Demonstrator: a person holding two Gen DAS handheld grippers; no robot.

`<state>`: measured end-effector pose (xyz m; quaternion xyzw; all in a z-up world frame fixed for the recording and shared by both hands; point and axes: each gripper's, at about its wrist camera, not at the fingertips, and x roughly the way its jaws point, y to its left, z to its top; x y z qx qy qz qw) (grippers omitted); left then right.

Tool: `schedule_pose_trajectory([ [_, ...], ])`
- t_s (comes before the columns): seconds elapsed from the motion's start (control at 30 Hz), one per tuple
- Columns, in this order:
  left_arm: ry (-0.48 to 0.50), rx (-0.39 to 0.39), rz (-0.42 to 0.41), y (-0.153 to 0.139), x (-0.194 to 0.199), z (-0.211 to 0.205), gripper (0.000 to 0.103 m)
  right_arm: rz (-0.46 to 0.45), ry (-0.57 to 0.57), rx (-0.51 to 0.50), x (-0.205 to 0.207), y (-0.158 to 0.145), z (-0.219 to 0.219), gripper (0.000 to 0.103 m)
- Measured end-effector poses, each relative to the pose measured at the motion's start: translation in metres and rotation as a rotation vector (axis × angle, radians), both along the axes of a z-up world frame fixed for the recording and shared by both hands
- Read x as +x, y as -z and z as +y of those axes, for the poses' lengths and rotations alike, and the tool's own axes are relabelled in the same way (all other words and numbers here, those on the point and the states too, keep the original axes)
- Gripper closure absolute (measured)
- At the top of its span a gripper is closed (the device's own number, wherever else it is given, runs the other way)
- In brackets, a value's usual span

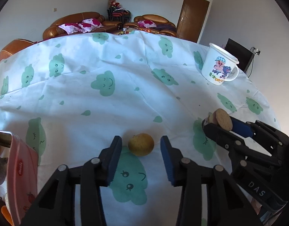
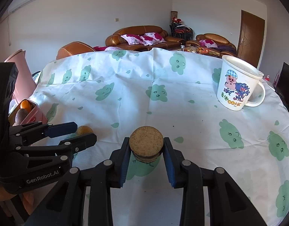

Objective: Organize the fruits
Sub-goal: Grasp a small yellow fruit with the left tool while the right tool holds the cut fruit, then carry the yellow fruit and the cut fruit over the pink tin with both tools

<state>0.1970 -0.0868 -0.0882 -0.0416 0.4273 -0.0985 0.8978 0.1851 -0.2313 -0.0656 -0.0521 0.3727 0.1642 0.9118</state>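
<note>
Left gripper (image 1: pixel 141 146), bottom center of the left wrist view, jaws spread wide, blue pads either side of a small yellow-brown fruit (image 1: pixel 141 144) lying on the tablecloth (image 1: pixel 106 113); fruit sits in the gap, not touching either pad as far as visible. Right gripper (image 2: pixel 146 146), bottom center of the right wrist view, pinching a round brown cut-faced fruit piece (image 2: pixel 146 141), pads pressed on both its sides, flat grainy face up toward the camera. Same piece shows at right of the left view, held sideways in the other gripper. Pink container (image 1: pixel 22 177) at lower left of the left view, tilted; in the right view it sits at mid left with an orange fruit (image 2: pixel 25 104) and a dull brownish one (image 2: pixel 20 115) inside. White cartoon mug (image 2: pixel 236 84) stands upright at upper right, well apart from both grippers, handle to the right. Brown leather sofa (image 2: pixel 140 35) with pink pillows beyond the table edge at top center, brown door (image 2: pixel 251 35) at far upper right.
</note>
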Motion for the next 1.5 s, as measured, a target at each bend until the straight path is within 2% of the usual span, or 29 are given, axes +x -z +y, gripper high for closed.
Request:
schedule_pose_trajectory([
  [0.07,0.006,0.001,0.005,0.001,0.003,-0.002,0.065,-0.009,-0.009,-0.007,-0.001,-0.001,0.002,0.067],
  [0.1,0.007,0.000,0.008,0.002,0.005,-0.003,0.073,-0.013,-0.012,-0.010,-0.002,-0.001,0.003,0.067],
  [0.13,0.004,0.001,0.008,0.002,0.004,-0.003,0.074,-0.017,-0.017,-0.008,-0.003,-0.001,0.003,0.067],
  [0.4,-0.008,-0.030,-0.045,-0.007,-0.009,0.005,0.074,-0.054,-0.044,0.012,-0.010,-0.006,0.003,0.067],
  [0.93,-0.054,0.035,-0.207,-0.027,-0.032,0.004,0.074,-0.135,-0.091,0.066,-0.023,-0.016,0.000,0.067],
  [1.5,-0.077,0.075,-0.314,-0.037,-0.050,0.001,0.074,-0.200,-0.109,0.096,-0.033,-0.022,-0.004,0.067],
])
